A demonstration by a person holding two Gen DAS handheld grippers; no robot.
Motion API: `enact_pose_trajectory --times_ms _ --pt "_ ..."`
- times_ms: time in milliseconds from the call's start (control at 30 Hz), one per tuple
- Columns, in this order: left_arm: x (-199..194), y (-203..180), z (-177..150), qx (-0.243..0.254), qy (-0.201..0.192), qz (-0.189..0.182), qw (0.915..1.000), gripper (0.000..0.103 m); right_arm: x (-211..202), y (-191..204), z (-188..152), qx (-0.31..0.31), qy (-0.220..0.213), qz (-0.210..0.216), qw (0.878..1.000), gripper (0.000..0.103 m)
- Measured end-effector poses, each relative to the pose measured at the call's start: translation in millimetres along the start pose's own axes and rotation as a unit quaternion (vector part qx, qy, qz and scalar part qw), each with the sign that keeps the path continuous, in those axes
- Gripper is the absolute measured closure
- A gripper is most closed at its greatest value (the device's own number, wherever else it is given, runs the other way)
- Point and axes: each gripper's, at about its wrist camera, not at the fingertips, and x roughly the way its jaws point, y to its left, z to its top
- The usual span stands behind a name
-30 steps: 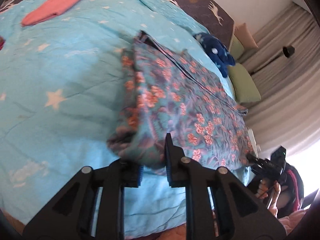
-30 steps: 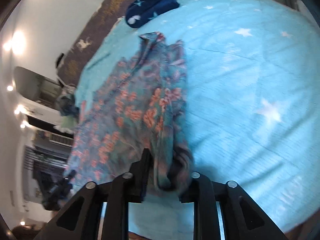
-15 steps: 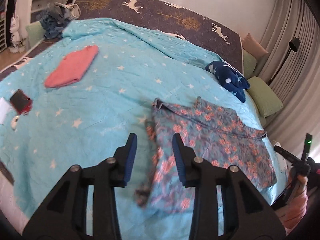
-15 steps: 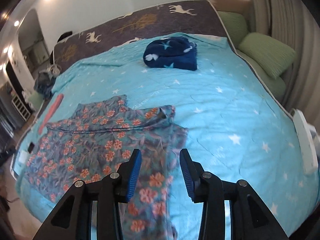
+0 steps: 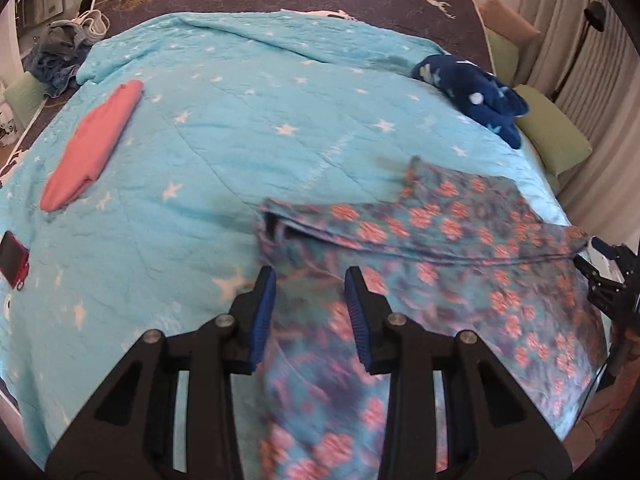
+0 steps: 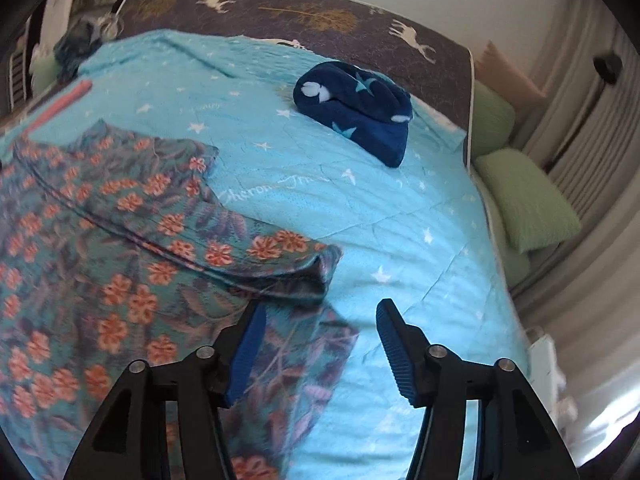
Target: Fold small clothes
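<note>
A teal floral garment (image 5: 460, 264) with orange flowers lies spread on the light blue star quilt (image 5: 240, 128), folded over once along a dark seam. My left gripper (image 5: 310, 296) is open and empty above the garment's left end. In the right wrist view the garment (image 6: 120, 240) fills the lower left, and my right gripper (image 6: 320, 336) is open and empty above its right end. The right gripper also shows at the far right of the left wrist view (image 5: 612, 280).
A folded pink garment (image 5: 92, 144) lies at the quilt's left. A folded navy star blanket (image 6: 356, 116) lies near the head of the bed. Green pillows (image 6: 524, 196) and curtains stand at the right. A red phone (image 5: 12, 258) lies at the left edge.
Both grippers have let go of the floral garment, opened and lifted back from it. The garment now lies folded over on the quilt.
</note>
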Motion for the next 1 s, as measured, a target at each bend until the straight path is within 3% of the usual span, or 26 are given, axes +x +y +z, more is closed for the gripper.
enact_pose_trajectory --times_ms 200,300,367,400,433,533,633,700,800,900,1000 --pt "31 5 22 0.019 0.020 0.024 0.9993 0.065 17 9 19 -0.048 -0.018 -0.004 0.999 0.039" --pt "37 4 31 0.026 0.018 0.030 0.9990 0.053 23 10 29 -0.057 -0.035 0.005 0.998 0.041" --pt "40 3 40 0.029 0.009 0.026 0.9992 0.050 27 5 34 -0.047 -0.036 0.023 0.998 0.058" --pt "41 2 43 0.030 0.007 0.023 0.9992 0.050 30 -1 37 -0.029 -0.030 0.046 0.998 0.088" --pt "44 2 49 0.032 0.006 0.022 0.9992 0.050 36 -6 40 -0.012 -0.019 0.070 0.997 0.095" --pt "56 7 68 0.020 -0.001 0.034 0.9992 0.050 52 -28 50 0.055 -0.001 0.120 0.991 0.095" --pt "65 17 80 -0.007 -0.007 0.061 0.9981 0.050 81 -46 59 0.136 0.049 0.163 0.976 0.092" --pt "64 22 80 -0.020 -0.009 0.059 0.9980 0.050 95 -50 59 0.161 0.076 0.135 0.975 0.086" --pt "52 24 71 -0.027 -0.017 0.060 0.9977 0.050 94 -56 56 0.181 0.075 0.114 0.974 0.068" --pt "28 16 59 -0.023 -0.036 0.051 0.9978 0.050 80 -67 49 0.208 0.068 0.118 0.968 0.067" --pt "1 3 40 -0.013 -0.056 0.002 0.9984 0.040 51 -66 40 0.212 0.044 0.148 0.965 0.067"
